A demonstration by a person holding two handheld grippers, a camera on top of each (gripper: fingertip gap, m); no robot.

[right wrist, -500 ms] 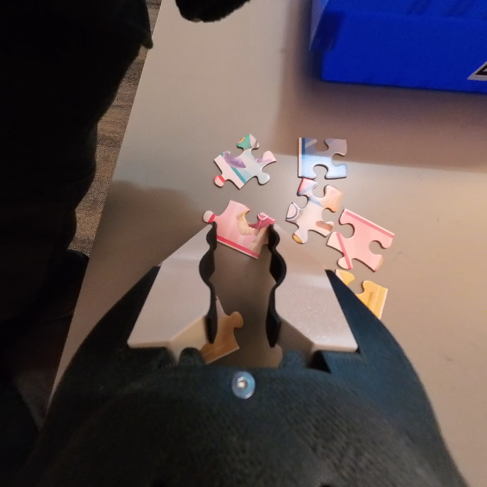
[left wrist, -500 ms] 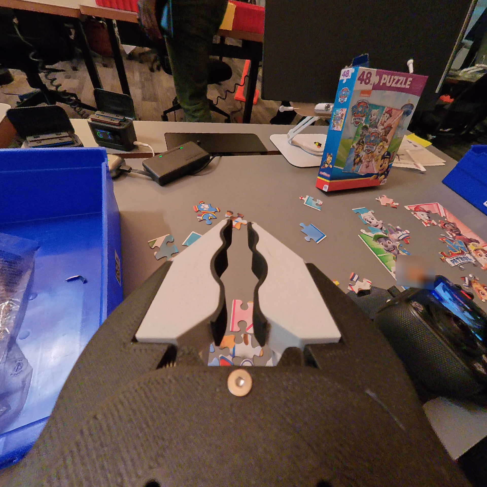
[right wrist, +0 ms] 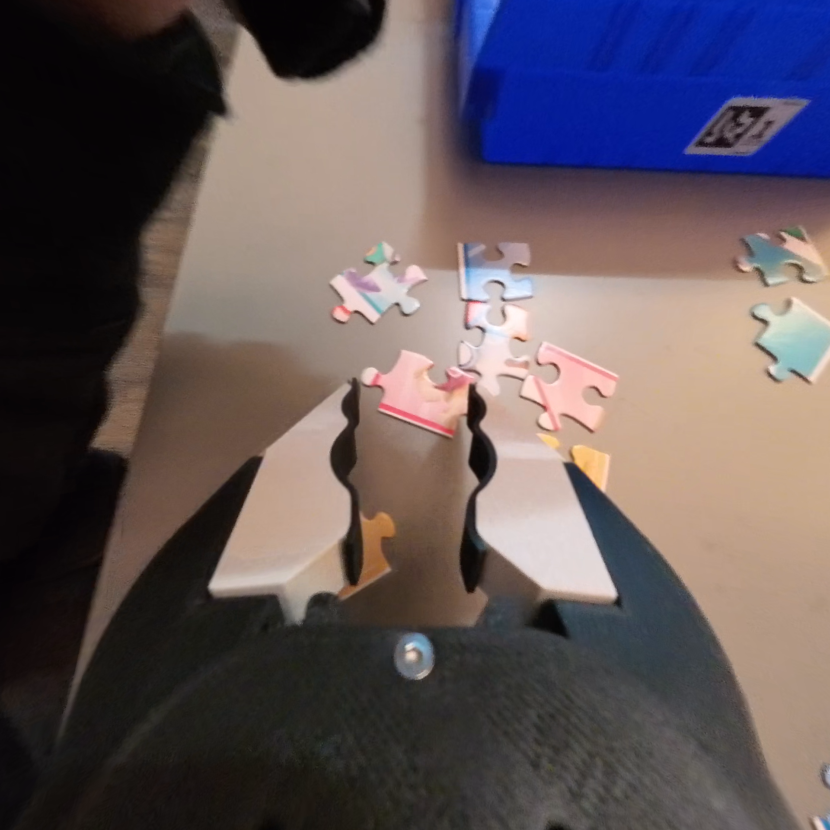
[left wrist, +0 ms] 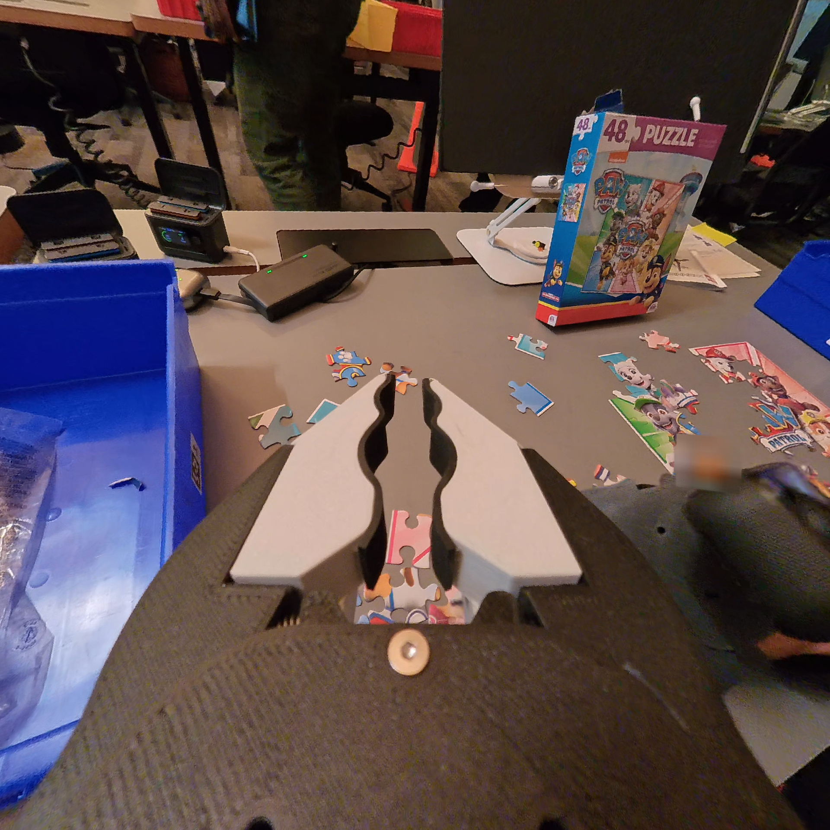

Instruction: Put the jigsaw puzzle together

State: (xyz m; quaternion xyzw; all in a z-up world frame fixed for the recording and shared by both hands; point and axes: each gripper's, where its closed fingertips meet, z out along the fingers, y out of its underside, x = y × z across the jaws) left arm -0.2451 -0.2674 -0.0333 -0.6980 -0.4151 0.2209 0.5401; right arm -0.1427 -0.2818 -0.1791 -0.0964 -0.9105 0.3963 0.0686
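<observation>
The right gripper (right wrist: 411, 388) hangs over a pink puzzle piece (right wrist: 417, 397) near the table's left edge (right wrist: 179, 287). Its jaws stand wide apart: the piece lies flat between the fingertips, its right corner seems to touch the right finger (right wrist: 477, 411), while a clear gap shows at the left finger. So nothing is gripped. The long red-striped side of the pink puzzle piece runs across the gap, slightly tilted. Just to the right of the pink puzzle piece lie a pale piece (right wrist: 492, 355) and a second pink piece (right wrist: 570, 390), so room is tight on that side; toward the table's edge the surface is free. The blue bin (right wrist: 629, 81) is well beyond.

The left gripper (left wrist: 408, 385) is farther from the pink puzzle piece, with jaws only slightly apart and empty; an orange piece (left wrist: 399, 379) lies on the table just past its tips.
</observation>
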